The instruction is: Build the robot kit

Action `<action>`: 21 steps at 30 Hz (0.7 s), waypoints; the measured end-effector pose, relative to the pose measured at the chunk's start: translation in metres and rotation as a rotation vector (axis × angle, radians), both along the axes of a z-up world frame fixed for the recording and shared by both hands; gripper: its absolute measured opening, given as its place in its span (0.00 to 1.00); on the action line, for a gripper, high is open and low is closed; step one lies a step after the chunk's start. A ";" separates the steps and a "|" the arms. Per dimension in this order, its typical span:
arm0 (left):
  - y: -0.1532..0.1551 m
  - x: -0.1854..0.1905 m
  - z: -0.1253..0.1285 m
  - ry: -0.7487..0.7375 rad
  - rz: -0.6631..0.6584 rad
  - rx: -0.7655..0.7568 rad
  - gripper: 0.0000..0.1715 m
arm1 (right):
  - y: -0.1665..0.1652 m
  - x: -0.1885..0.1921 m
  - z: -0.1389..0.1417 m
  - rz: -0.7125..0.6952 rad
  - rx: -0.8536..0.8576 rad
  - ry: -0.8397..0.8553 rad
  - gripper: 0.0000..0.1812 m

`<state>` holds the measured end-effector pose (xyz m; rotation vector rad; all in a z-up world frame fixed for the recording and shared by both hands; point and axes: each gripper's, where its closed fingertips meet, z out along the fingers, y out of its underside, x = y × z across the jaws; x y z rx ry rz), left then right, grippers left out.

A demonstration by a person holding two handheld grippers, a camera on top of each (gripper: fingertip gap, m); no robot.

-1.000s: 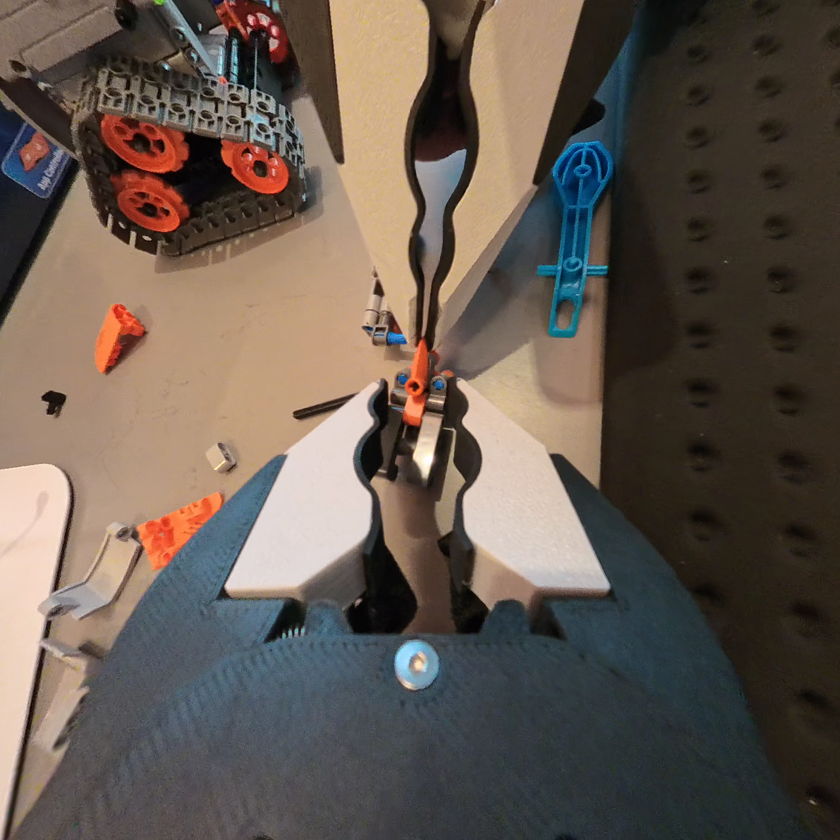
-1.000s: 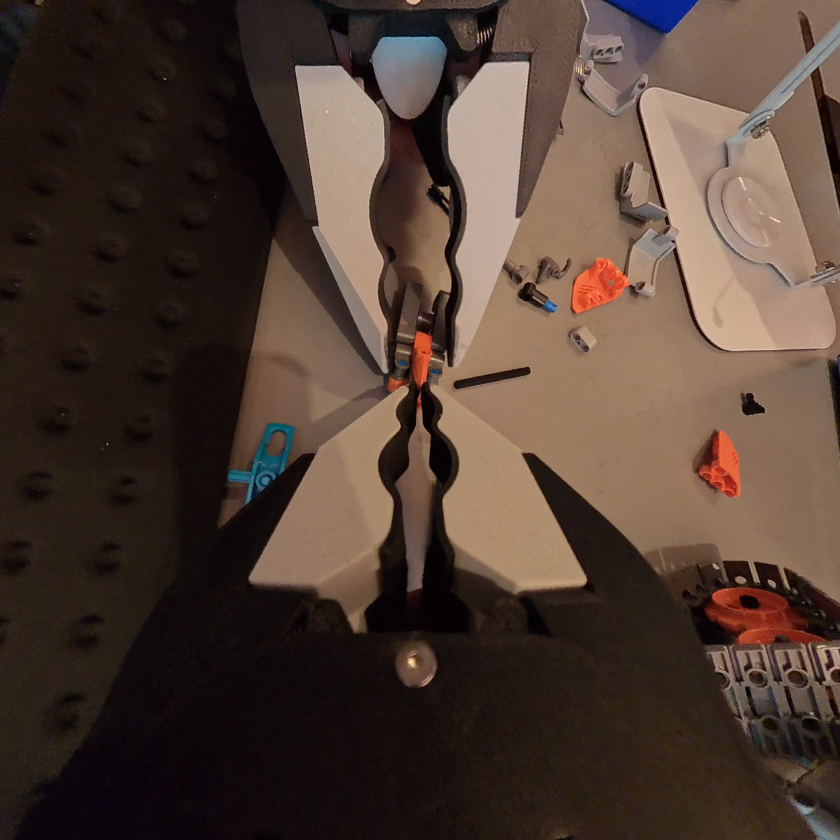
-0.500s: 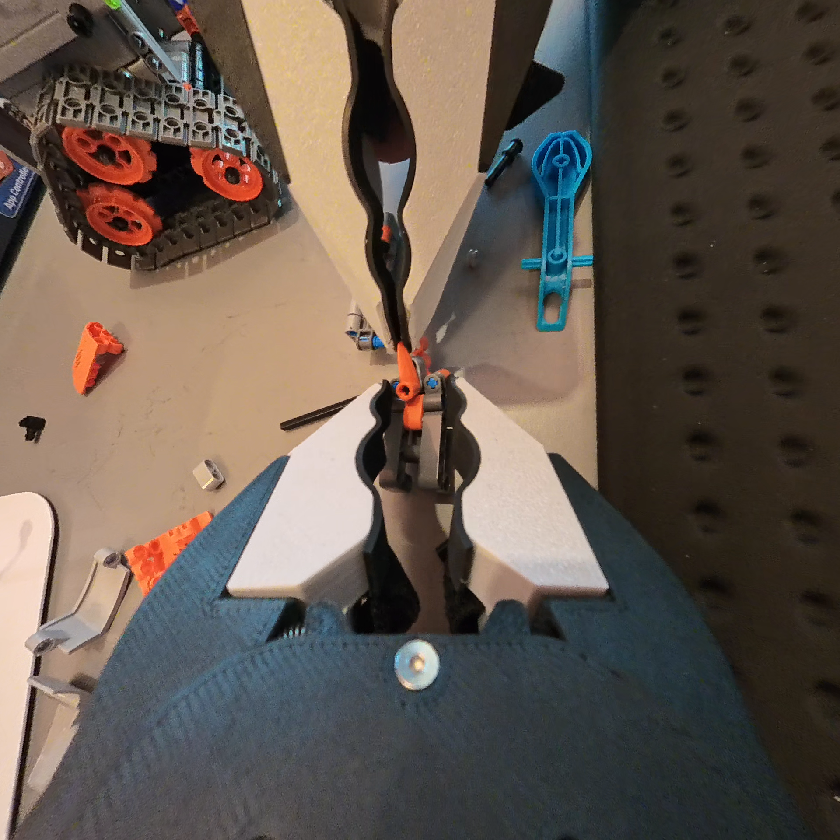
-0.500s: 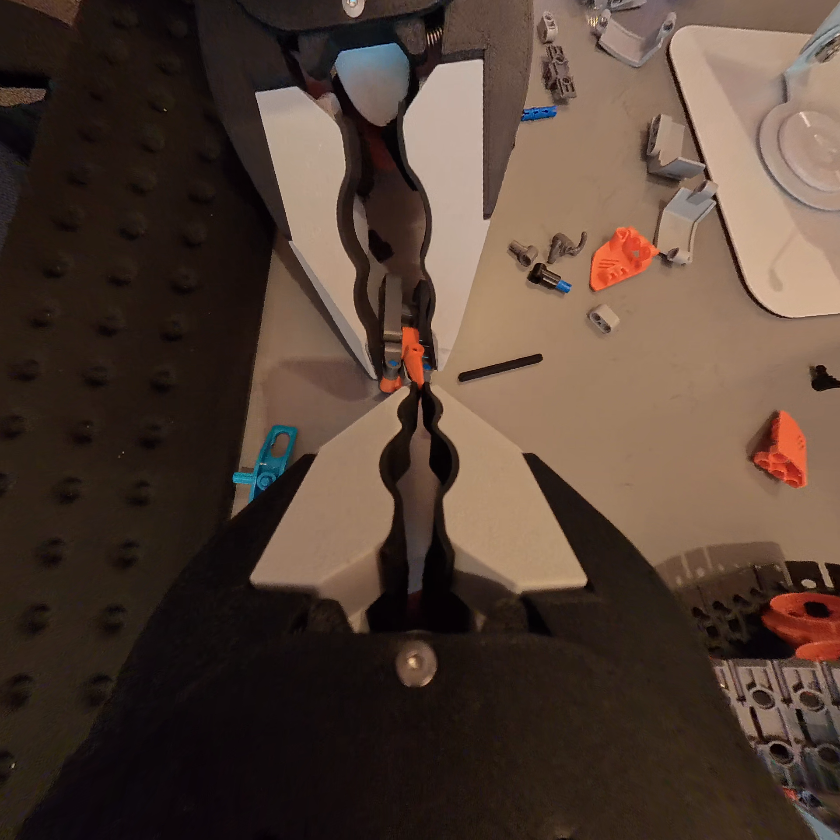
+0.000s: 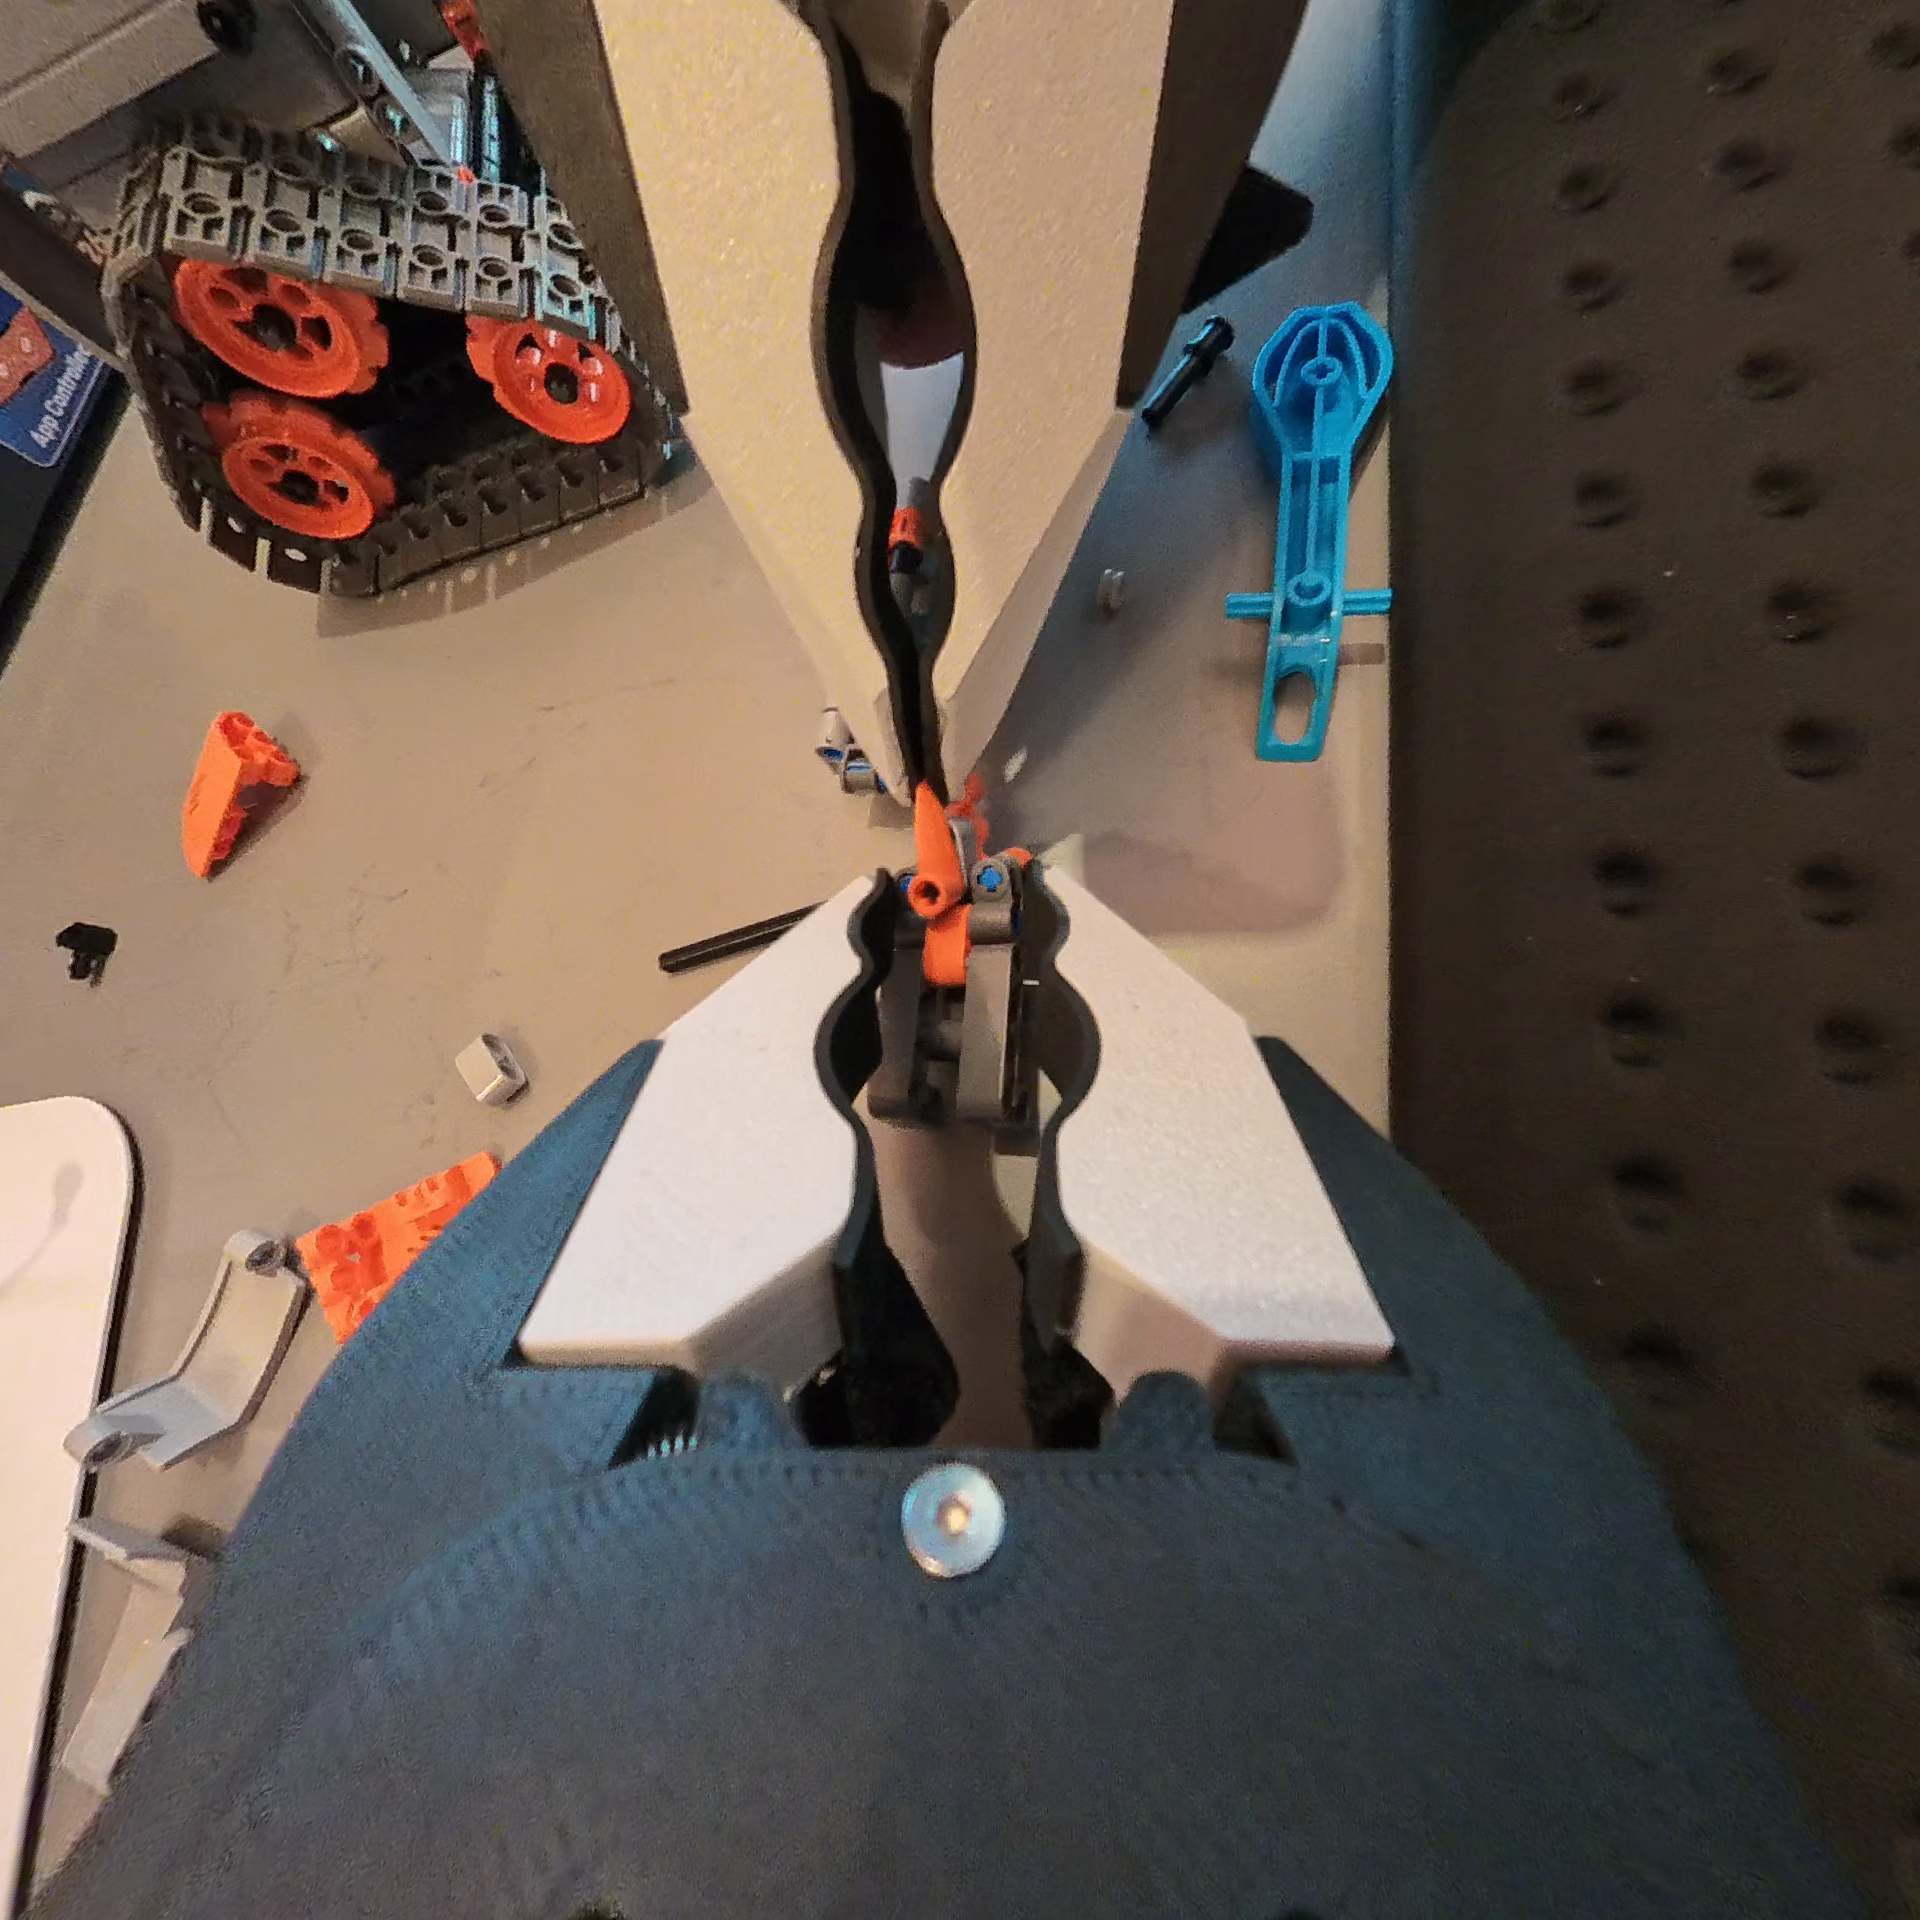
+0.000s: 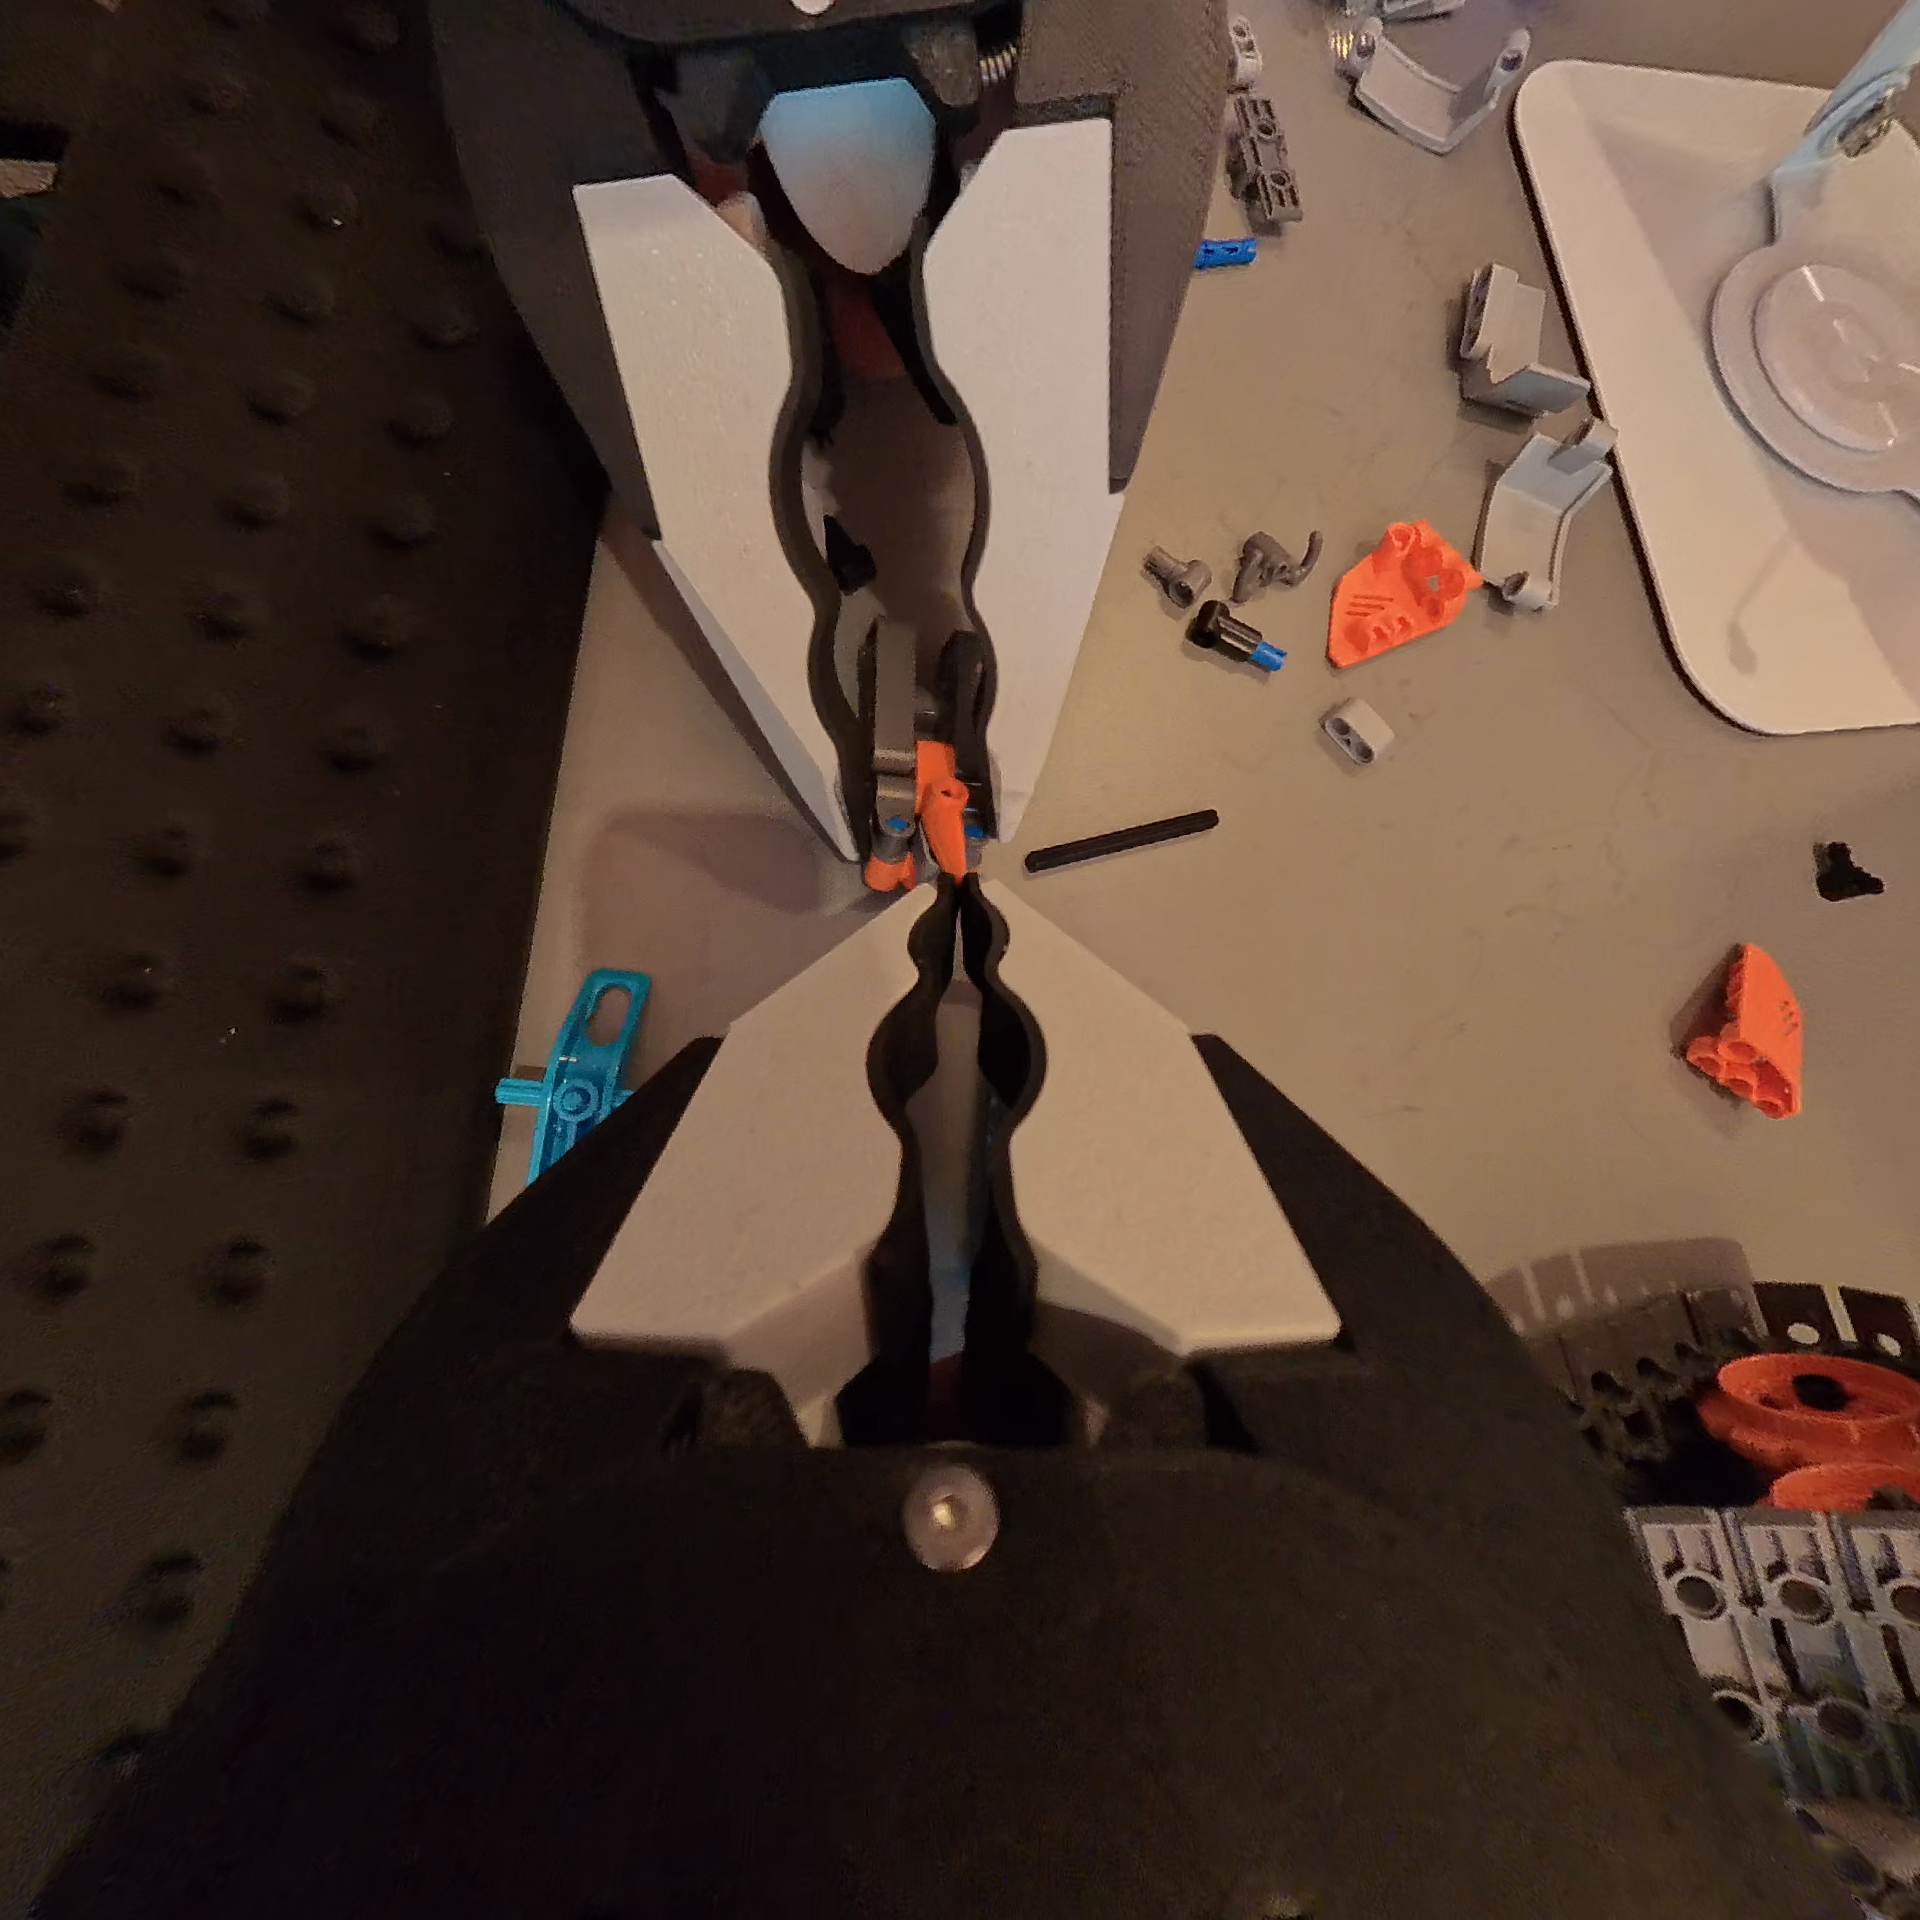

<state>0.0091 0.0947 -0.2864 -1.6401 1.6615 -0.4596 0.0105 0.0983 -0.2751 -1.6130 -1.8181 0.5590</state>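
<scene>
My left gripper [image 5: 956,883] is shut on a small grey and orange brick assembly [image 5: 961,997], held just above the grey table. An orange pointed piece [image 5: 935,862] sticks out of its front end. My right gripper [image 6: 956,896] faces it tip to tip, shut, and pinches the tip of that orange piece [image 6: 940,816]. The left gripper shows at the top of the right wrist view [image 6: 925,831], and the right gripper at the top of the left wrist view [image 5: 920,764].
A tracked vehicle with orange wheels [image 5: 384,384] stands beyond on the left. A blue tool [image 5: 1309,520], a black axle [image 5: 738,940], orange wedges [image 5: 234,790] and small grey parts [image 6: 1356,730] lie about. A white tray [image 6: 1662,364] and a black studded mat [image 5: 1662,727] border the table. The left tips stand about 4 cm off the black axle [image 5: 738,940]. Look for it in the right wrist view [image 6: 1145,835] too.
Both grippers have stayed tip to tip and shifted slightly together. The orange piece has swung a little at the assembly's front. Both grips are unchanged.
</scene>
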 end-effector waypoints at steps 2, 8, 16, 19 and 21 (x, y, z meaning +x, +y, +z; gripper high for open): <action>-0.001 0.000 0.000 -0.002 0.001 -0.001 0.13 | -0.002 0.001 -0.001 0.004 -0.020 0.002 0.00; -0.004 0.003 0.002 -0.013 -0.002 0.008 0.12 | -0.003 0.005 -0.009 -0.011 -0.025 -0.029 0.01; -0.005 0.003 0.003 -0.015 -0.012 0.010 0.12 | -0.008 0.002 -0.017 0.012 -0.049 -0.052 0.03; -0.004 0.002 0.008 -0.032 -0.009 0.010 0.13 | -0.008 0.001 -0.019 0.011 -0.044 -0.062 0.02; -0.001 0.001 0.015 -0.057 -0.001 0.013 0.08 | -0.008 0.001 -0.019 0.010 -0.039 -0.067 0.02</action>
